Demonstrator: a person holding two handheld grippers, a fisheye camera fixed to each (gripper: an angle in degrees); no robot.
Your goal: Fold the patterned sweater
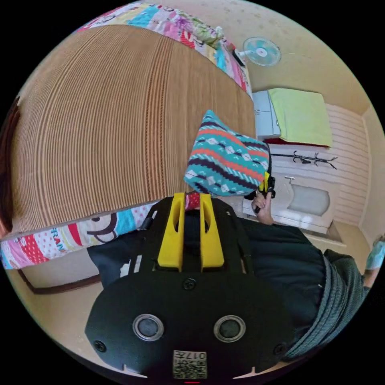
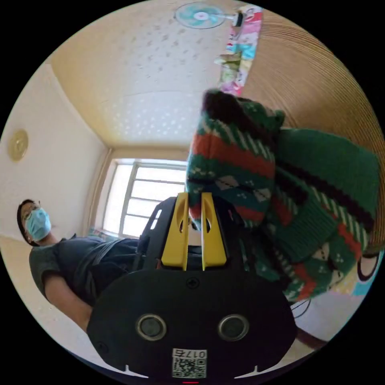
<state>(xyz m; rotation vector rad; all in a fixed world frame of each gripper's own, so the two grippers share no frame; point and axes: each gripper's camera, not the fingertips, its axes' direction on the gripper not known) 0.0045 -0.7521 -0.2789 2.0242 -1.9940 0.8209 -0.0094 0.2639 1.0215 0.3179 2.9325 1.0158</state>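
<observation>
Between the right gripper's [image 2: 195, 200] closed jaws, the patterned sweater [image 2: 256, 176] is pinched, its far edge hidden. The left gripper [image 1: 191, 200] is narrowly parted; whether cloth is held cannot be told.

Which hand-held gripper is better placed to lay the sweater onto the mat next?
Probably the right hand-held gripper: its jaws pinch the patterned sweater, which hangs over the woven mat. The left hand-held gripper has a small gap between its jaws.
</observation>
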